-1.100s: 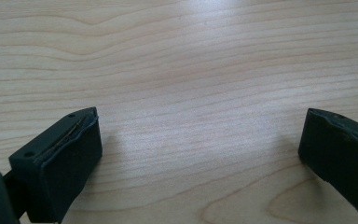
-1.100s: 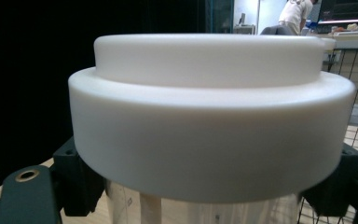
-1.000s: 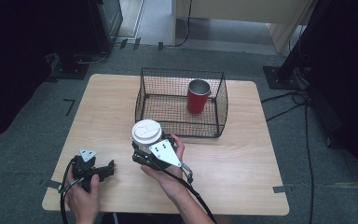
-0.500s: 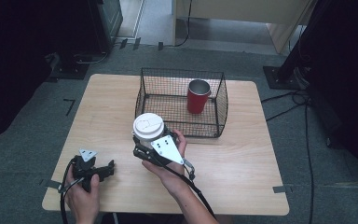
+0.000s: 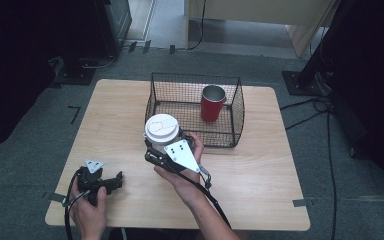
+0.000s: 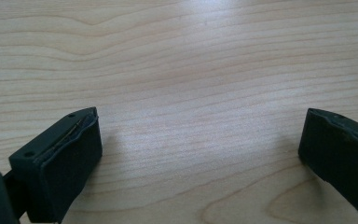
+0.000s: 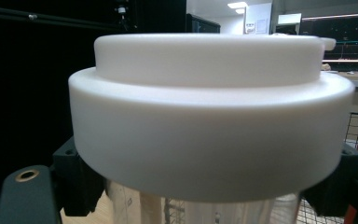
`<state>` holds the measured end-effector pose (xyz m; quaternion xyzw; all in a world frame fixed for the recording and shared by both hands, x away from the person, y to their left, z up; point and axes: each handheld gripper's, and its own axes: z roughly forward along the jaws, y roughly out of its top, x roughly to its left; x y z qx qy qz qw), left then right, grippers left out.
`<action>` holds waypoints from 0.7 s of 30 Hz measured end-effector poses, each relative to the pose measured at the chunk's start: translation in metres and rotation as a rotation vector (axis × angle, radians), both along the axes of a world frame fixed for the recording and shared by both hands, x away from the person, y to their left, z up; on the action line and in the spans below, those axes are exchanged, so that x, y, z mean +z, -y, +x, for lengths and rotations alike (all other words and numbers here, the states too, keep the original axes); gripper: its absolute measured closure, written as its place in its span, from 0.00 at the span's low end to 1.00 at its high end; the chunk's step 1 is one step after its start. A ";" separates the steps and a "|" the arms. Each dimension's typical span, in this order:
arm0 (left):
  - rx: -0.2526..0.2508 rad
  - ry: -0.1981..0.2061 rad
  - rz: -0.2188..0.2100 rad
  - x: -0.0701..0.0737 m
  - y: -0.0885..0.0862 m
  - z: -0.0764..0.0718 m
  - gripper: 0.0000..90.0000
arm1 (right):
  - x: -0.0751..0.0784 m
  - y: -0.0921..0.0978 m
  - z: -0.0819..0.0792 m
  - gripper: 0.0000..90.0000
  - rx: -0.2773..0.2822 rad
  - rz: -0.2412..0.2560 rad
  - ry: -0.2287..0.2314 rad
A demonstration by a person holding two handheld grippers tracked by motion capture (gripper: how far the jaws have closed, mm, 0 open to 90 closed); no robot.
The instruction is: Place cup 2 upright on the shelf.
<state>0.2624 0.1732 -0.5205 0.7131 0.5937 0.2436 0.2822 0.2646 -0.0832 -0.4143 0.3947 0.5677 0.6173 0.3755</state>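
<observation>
Cup with white lid point(image 5: 161, 129) is clamped in the right tool point(image 5: 156, 148), held upright just off the front-left corner of the wire basket point(image 5: 195, 111). In the right gripper view the lid point(image 7: 209, 107) sits above both jaws, which press the clear body (1 on each side). Red cup point(image 5: 212, 102) stands inside the basket. Left tool point(image 5: 114, 181) rests low at the table point(image 5: 260, 165) front-left, jaws wide apart over bare wood, holding nothing.

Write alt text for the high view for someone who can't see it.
The right gripper holds a white-lidded cup just outside a wire basket containing a red cup. The left gripper rests open near the wooden table's front-left edge.
</observation>
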 end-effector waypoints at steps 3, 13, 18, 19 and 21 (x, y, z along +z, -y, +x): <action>0.000 -0.001 0.000 0.000 0.000 0.000 0.00 | 0.002 0.001 0.002 0.18 -0.008 0.003 0.006; 0.000 0.000 0.000 0.000 0.000 0.000 0.00 | 0.011 0.002 0.006 0.18 -0.021 0.003 0.032; 0.000 -0.001 0.000 0.000 0.000 0.000 0.00 | 0.017 0.004 0.008 0.18 -0.032 0.008 0.044; 0.000 -0.001 0.000 0.000 0.000 0.000 0.00 | 0.017 0.005 0.009 0.18 -0.033 0.006 0.046; 0.000 0.000 0.000 0.000 0.000 0.000 0.00 | 0.020 0.006 0.010 0.18 -0.038 0.006 0.050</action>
